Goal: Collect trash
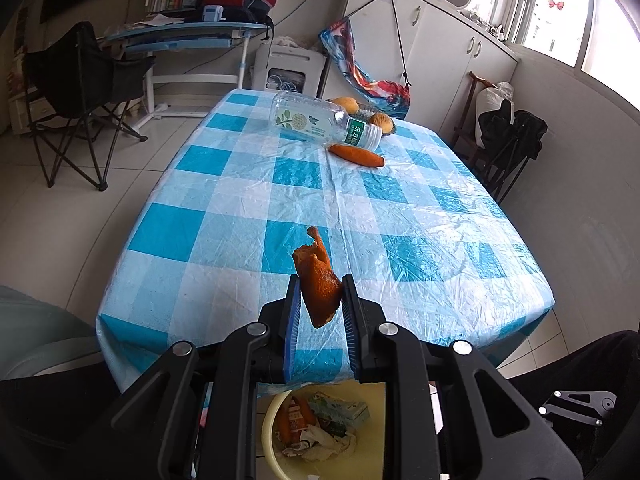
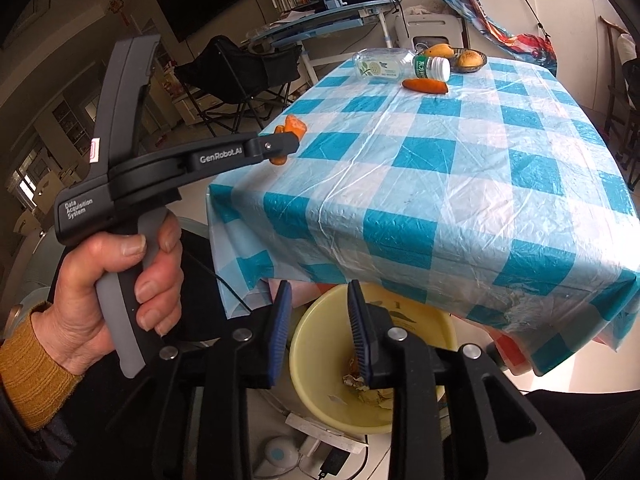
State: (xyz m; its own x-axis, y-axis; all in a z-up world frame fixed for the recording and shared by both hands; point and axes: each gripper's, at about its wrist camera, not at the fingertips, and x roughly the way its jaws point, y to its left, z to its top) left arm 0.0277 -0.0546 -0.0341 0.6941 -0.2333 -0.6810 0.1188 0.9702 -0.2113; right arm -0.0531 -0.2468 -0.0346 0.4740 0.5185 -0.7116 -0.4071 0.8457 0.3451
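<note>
Blue-padded jaws of the left gripper (image 1: 320,300) clamp an orange peel (image 1: 318,280), long axis upright, at lower centre of the left wrist view; the yellow bin (image 1: 269,432) lies directly below. At right, the right gripper (image 2: 320,320) hangs over that bin, jaws apart and empty. Bottle (image 1: 320,120) and carrot (image 1: 356,155) lie far up the table (image 1: 440,220).

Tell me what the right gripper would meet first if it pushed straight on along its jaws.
Probably the yellow bin under the table edge: the right gripper, jaws apart with nothing between them, points down into its mouth, so it would likely meet the scraps inside. Depth is unclear.
</note>
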